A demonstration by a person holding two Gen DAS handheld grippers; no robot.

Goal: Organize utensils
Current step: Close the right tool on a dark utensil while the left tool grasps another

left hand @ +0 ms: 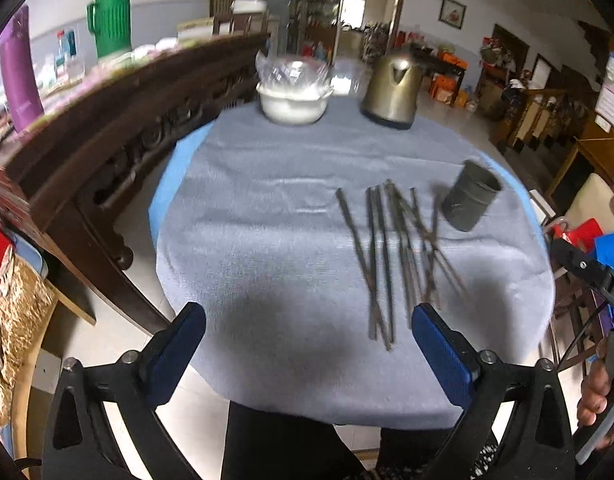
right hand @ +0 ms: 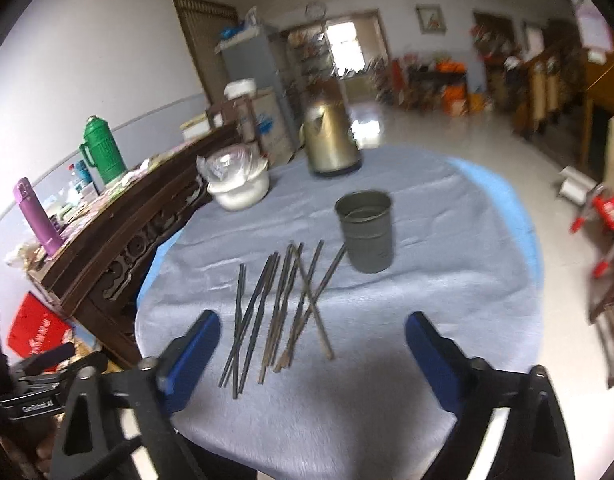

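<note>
Grey-clothed tabletop (right hand: 447,264) holds every chopstick (right hand: 279,304) loose beside the empty metal cup (right hand: 367,232), sorting not begun, as left tongs (left hand: 307,344) and right tongs (right hand: 311,344) hover released, holding nothing.

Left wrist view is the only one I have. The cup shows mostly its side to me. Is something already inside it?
Observer: The right wrist view looks down into the cup. It stands upright and I see no chopsticks inside.
Operator: Thank you. I see only an edge of the other tool. Is it open?
Observer: Yes. The right hand-held gripper is open and holds nothing. The chopsticks lie loose on the cloth just ahead of it, and their near ends reach in between its fingers.
</note>
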